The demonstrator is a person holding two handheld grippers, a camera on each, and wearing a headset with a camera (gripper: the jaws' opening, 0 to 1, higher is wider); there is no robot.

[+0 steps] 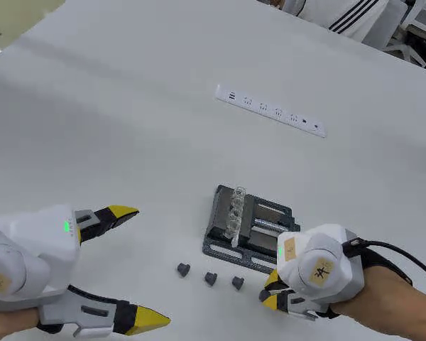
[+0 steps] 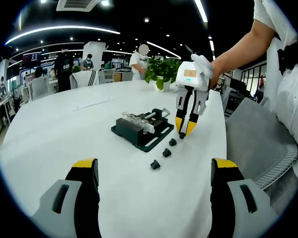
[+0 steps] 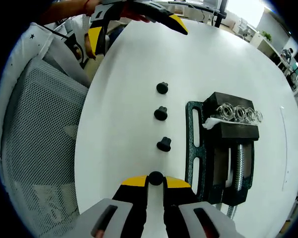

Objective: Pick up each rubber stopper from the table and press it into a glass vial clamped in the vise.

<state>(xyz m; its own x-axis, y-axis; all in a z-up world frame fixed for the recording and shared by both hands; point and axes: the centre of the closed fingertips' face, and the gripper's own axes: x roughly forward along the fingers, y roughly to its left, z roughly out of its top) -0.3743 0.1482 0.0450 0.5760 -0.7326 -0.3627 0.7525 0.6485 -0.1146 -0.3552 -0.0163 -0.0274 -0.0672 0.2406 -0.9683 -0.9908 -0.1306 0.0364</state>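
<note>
Pinching rubber stopper [image 3: 155, 177] — right tool [image 3: 155, 183]

Vials [image 1: 236, 209], seemingly four, in vise [image 1: 264, 212]; three stoppers [image 1: 210, 278] in row before it; power strip [image 1: 270, 111] well behind.

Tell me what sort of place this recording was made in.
Probably an open-plan office or showroom: long ceiling light strips, a potted plant and people standing in the background behind a big white table that carries a small vise.
</note>
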